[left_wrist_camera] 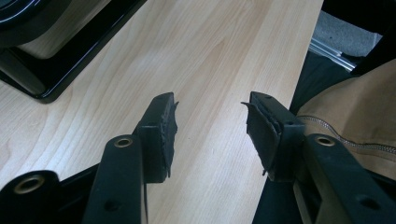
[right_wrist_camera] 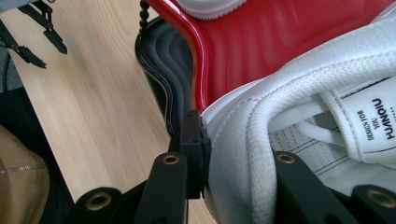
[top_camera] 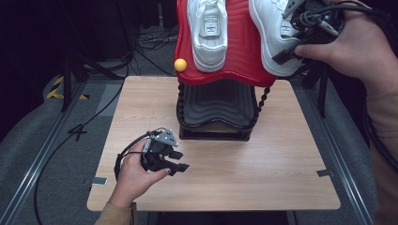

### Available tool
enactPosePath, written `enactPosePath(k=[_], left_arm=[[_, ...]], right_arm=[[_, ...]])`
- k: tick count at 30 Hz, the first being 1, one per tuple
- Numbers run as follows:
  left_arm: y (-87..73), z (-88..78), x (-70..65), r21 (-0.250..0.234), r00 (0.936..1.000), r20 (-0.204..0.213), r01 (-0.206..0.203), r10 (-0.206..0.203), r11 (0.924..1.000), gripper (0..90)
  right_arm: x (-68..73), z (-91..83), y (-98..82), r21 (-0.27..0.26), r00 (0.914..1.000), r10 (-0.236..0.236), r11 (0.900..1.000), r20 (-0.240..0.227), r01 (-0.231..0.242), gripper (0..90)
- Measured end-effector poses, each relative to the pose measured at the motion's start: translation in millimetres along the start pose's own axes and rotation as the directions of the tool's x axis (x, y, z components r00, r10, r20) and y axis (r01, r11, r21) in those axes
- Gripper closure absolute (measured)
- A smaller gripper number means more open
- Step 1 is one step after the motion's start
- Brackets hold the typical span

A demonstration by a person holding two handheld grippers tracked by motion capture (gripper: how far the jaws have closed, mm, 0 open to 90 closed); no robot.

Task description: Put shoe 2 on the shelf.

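A white sneaker [top_camera: 274,37] hangs over the right end of the red top shelf [top_camera: 239,51], with my right gripper [top_camera: 293,44] shut on its collar. In the right gripper view one pad [right_wrist_camera: 194,154] presses the outside of the sneaker [right_wrist_camera: 243,140] and the other jaw sits inside the opening. I cannot tell whether it touches the shelf. A second white sneaker [top_camera: 209,33] lies on the red shelf to its left. My left gripper [top_camera: 180,161] rests low over the table's front left, open with nothing between its pads [left_wrist_camera: 161,130].
The rack's black lower shelf [top_camera: 218,101] stands on the wooden table [top_camera: 263,159] under the red one. A yellow ball [top_camera: 180,64] caps the rack's left post. A tan sleeve [left_wrist_camera: 355,112] lies past the table's edge. Cables and stands sit on the floor behind.
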State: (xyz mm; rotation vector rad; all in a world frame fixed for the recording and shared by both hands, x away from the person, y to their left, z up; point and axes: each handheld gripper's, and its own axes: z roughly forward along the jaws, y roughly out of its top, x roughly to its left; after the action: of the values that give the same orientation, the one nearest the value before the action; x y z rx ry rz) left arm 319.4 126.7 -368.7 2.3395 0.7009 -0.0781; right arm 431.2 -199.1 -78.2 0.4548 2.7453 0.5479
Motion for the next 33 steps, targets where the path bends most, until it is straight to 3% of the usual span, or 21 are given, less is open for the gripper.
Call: enactPosePath(k=[16,20,29,33], left_arm=[[-3.8,-3.1,2.6,-0.004,1.0,-0.005,0.008,-0.008,1.0,52.8],[-4.5,-4.2,2.8,-0.008,1.0,-0.003,0.007,-0.007,0.9999,53.1],[-4.2,-2.5,2.7,-0.002,1.0,0.0,0.006,-0.006,1.0,53.1],[-3.6,-2.5,1.6,-0.003,1.0,-0.001,0.004,-0.004,1.0,53.1]], right_arm=[[-5.9,27.8,39.3,0.002,0.9997,-0.023,1.0,-0.01,0.023,75.7],[-5.8,37.7,48.7,0.016,0.9995,-0.032,0.999,0.007,0.031,75.4],[-2.8,53.1,53.2,0.017,0.9986,-0.047,0.999,0.022,0.047,74.8],[-3.8,61.8,53.2,0.01,0.9986,-0.052,0.999,0.007,0.052,74.3]])
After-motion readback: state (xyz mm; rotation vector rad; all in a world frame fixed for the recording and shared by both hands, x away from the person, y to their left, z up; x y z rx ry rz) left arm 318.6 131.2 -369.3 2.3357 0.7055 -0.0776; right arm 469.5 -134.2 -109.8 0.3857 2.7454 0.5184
